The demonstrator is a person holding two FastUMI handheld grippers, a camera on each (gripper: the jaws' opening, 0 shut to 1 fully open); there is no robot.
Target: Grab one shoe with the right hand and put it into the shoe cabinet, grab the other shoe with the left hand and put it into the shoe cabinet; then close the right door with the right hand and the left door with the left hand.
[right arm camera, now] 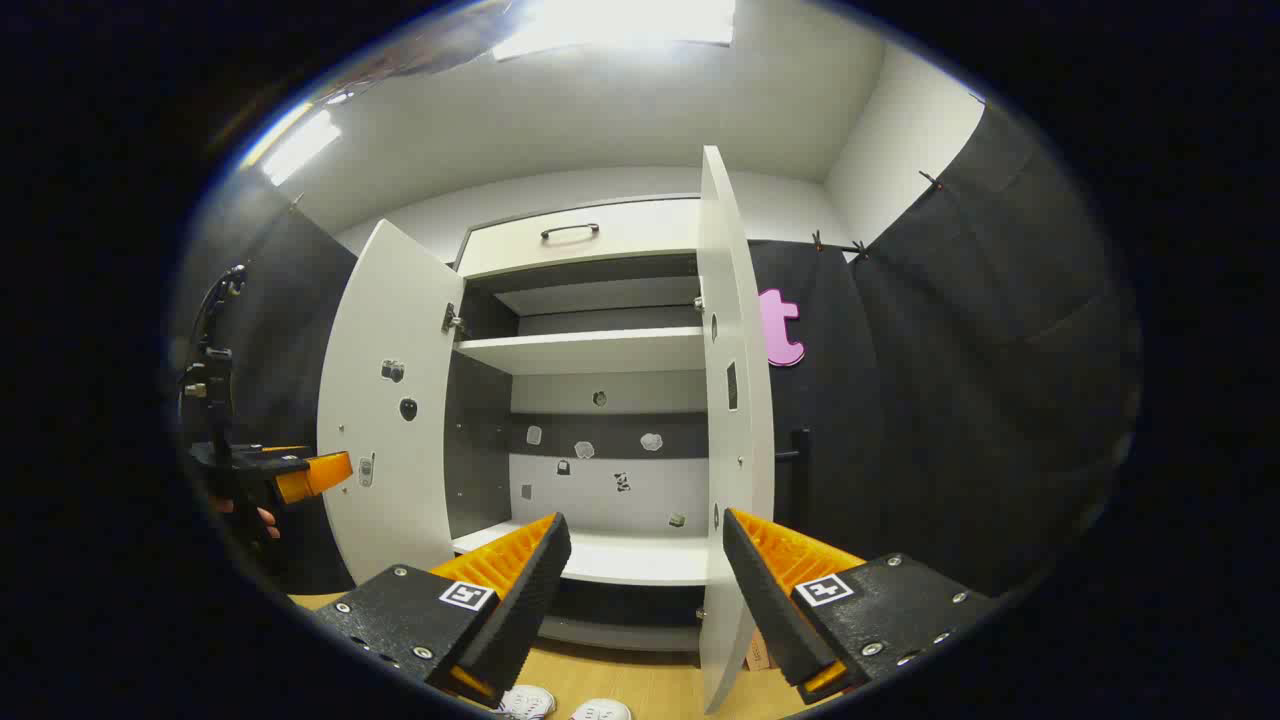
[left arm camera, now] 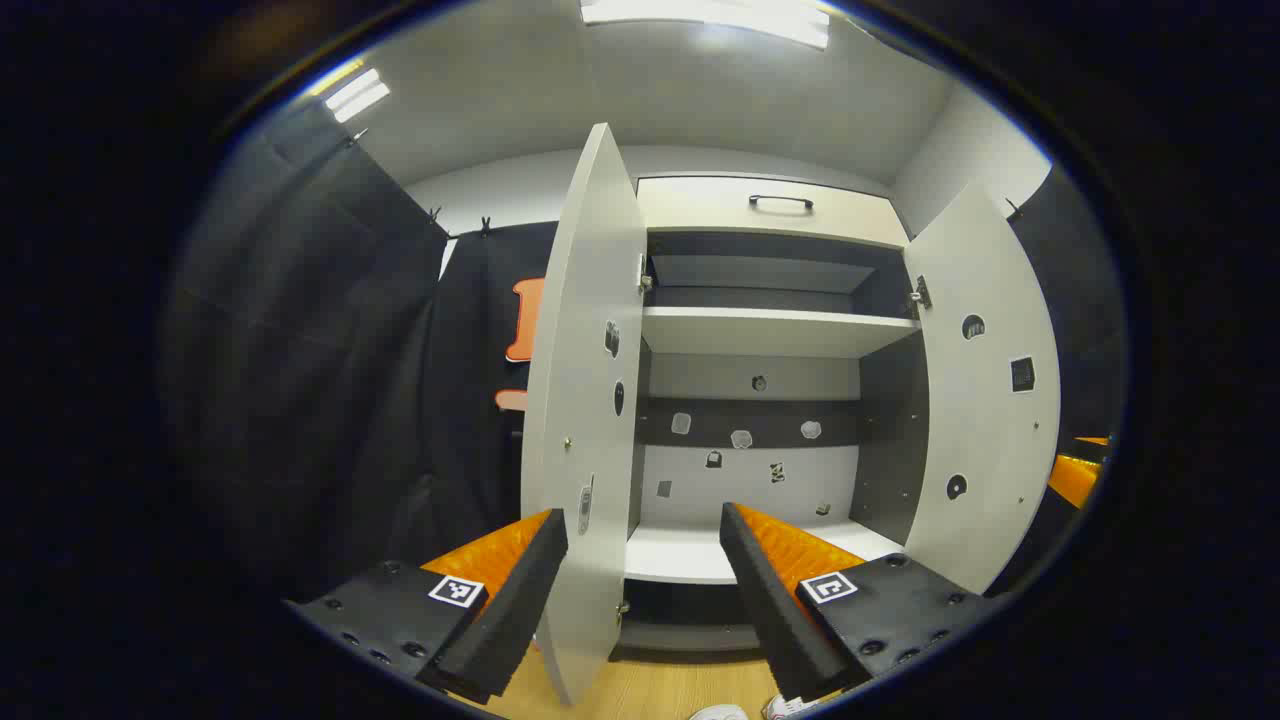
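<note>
In the left gripper view, the left gripper (left arm camera: 640, 590) hangs in front of the shoe cabinet (left arm camera: 765, 330) with its fingers spread wide and nothing between them. The left door (left arm camera: 585, 400) stands open, edge-on to the camera, rising from about 6 o'clock toward 12 o'clock just inside the gripper's left finger. The right door (left arm camera: 985, 400) swings out at 3 o'clock. Between the doors the lower shelf (left arm camera: 690, 560) lies bare, straight ahead of the gripper. At 6 o'clock, down on the wooden floor (left arm camera: 650, 690), the tips of the two white shoes (left arm camera: 720, 712) peek out just below and between the fingers, the second shoe (left arm camera: 790, 706) touching the edge of the right finger.

In the right gripper view, the other gripper shows at 9 o'clock, held by a hand (right arm camera: 262, 518). The right gripper (right arm camera: 645, 590) is likewise spread wide and holds nothing. The cabinet's left door (right arm camera: 385, 400) opens toward 9 o'clock, and the right door (right arm camera: 735, 420) stands edge-on just inside the right finger. Both white shoes (right arm camera: 527, 702) sit on the floor at 6 o'clock, beside the left finger, well below the shelf.
</note>
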